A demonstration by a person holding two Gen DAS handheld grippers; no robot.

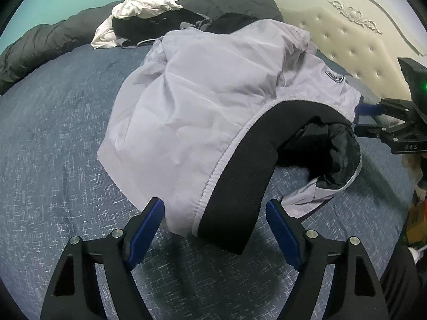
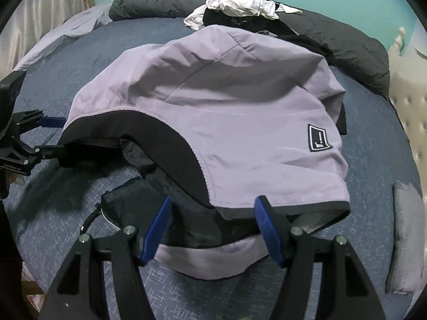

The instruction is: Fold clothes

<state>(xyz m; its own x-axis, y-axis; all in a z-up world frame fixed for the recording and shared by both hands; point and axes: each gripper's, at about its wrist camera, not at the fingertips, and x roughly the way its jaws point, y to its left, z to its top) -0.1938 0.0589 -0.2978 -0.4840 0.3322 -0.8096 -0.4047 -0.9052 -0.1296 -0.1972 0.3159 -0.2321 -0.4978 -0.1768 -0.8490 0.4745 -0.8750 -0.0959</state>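
A pale lilac jacket point(image 1: 192, 101) lies heaped in the middle of the bed point(image 1: 53, 138), its black hem band point(image 1: 240, 186) curling up toward the near edge, so both tongs come at it from that edge, probably to catch the hem at two corners and pull the garment flat. The left gripper point(image 1: 214, 229) hangs with its jaws spread wide to either side of the hem corner, blue pads point(image 1: 145, 229) not pressing the cloth, so it grips nothing yet. The right gripper point(image 2: 213, 229) also stands open, its jaws straddling the grey-edged hem on the other side, again with no squeeze that I can see. The left camera alone shows the dark lining point(image 1: 333, 157) bunched under the raised band and the carved cream headboard point(image 1: 347, 34). The right camera alone shows the square badge point(image 2: 319, 137) face-on, a curtain point(image 2: 45, 8) at the far side and a small grey pillow point(image 2: 405, 234). Both show white and black clothes point(image 2: 240, 8) piled further back on a dark quilt point(image 2: 333, 42), waiting their turn.
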